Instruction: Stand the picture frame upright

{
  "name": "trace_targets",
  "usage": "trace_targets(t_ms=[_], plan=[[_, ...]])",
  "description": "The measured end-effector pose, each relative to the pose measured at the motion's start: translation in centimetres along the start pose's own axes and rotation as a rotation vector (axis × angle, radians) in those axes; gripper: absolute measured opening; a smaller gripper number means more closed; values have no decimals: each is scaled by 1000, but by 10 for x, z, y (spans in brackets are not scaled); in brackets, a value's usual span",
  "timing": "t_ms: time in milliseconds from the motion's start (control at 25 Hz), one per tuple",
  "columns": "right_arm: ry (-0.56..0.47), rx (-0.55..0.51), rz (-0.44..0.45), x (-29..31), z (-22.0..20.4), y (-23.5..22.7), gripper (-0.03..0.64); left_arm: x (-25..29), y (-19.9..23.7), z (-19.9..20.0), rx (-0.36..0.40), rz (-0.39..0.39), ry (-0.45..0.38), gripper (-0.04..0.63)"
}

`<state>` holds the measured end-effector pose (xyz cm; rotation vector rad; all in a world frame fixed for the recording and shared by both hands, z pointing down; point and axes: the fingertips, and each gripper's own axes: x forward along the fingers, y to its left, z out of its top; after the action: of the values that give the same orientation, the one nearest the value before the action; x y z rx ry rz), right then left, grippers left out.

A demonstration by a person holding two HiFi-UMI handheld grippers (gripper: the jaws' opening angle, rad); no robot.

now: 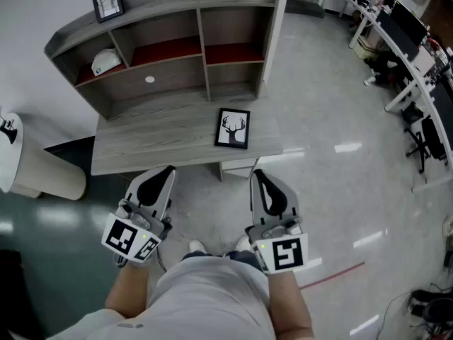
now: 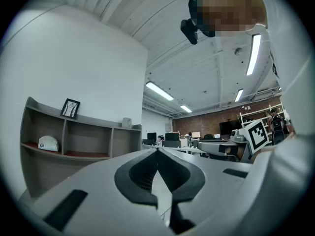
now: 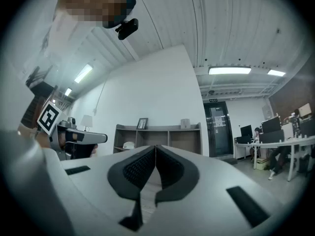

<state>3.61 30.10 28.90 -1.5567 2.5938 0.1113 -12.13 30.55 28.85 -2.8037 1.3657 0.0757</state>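
Head view has my left hand-held gripper [image 1: 168, 170] and right hand-held gripper [image 1: 257, 173] clenched empty, short of the counter [image 1: 156, 139], so the approach is yet to start: next I must open one and reach the flat-lying picture frame [image 1: 232, 128].

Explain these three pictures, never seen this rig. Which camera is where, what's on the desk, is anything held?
There is no robot. A person holds two-jaw tools, one per hand: the left hand-held gripper and the right hand-held gripper. The top-down picture comes from a camera on the person's head, looking steeply down. The other two come from wide-angle cameras riding on each tool, looking along its own jaws. In both, the jaws are together with nothing between them, so nothing is held.

Ahead stands a desk with a shelf along its back. A frame with a deer print lies flat, face up, near the desk's front edge. Neither tool touches it. A second frame stands upright on top of the shelf.
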Motion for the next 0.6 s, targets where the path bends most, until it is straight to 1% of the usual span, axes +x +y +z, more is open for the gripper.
trace_targets(t_ms=[200,440,600], plan=[[5,4,1,-10,-1,-18,21,12,-16,-4,-3,17,14,15],[-17,53,26,-28,0,-45,23,30,-40,-11,-12,34,39,15],[-13,71,46,-39,-5,-70,23,46,-57,-19,-9,53,57,15]])
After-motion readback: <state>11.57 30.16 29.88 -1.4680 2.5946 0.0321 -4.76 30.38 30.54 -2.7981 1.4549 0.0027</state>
